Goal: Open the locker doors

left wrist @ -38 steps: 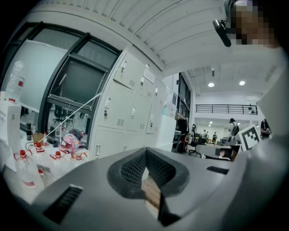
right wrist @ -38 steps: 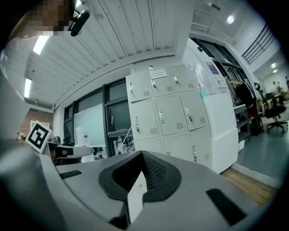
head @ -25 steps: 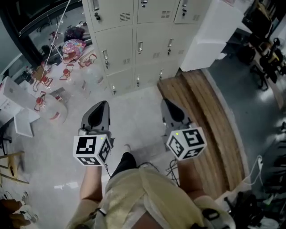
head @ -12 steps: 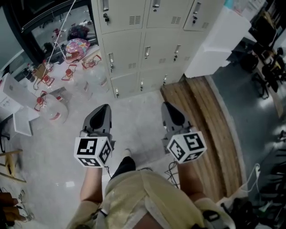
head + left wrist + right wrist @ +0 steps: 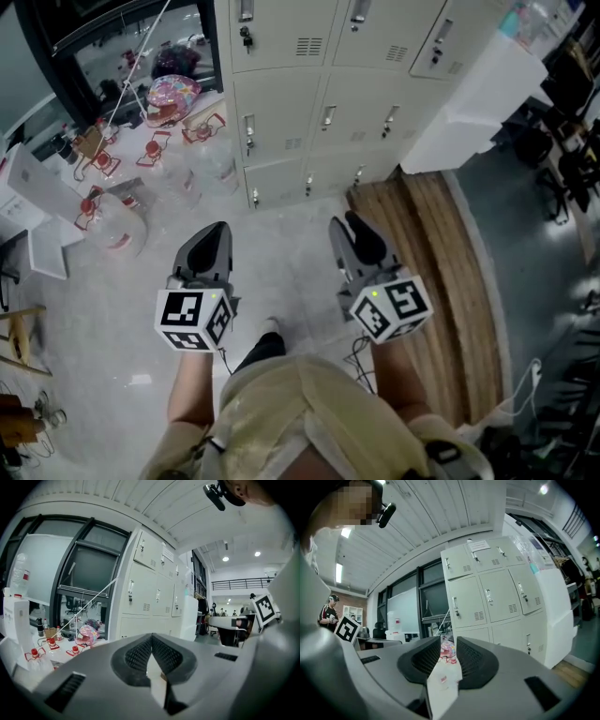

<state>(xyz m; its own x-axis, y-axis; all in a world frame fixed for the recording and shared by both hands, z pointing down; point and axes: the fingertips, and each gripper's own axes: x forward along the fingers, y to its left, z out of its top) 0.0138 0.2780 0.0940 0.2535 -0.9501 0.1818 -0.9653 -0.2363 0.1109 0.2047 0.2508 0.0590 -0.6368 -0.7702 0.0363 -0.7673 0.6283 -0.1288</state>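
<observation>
Moved: both hands and the view have advanced on the lockers (image 5: 319,103), which now sit larger and lower in the head view than a second ago.
Right gripper (image 5: 345,225): its jaws have just been opening. They stand apart with nothing between them, and only floor and far clutter show through the gap.
Left gripper (image 5: 214,234): jaws closed tip to tip, empty.
Meaning: this looks like the approach. No door is touched yet, and the parted right jaws seem readied for a handle (image 5: 248,128).
Lockers: a cream metal bank of three columns along the far edge of the pale floor (image 5: 281,244), well apart from both grippers. A wooden strip (image 5: 422,244) begins at its right corner.
Doors (image 5: 361,127): all shut, each with a small upright handle and vent slots.
Left of lockers: clear bottles (image 5: 117,225) and a pink rounded thing (image 5: 172,97) on the floor.
</observation>
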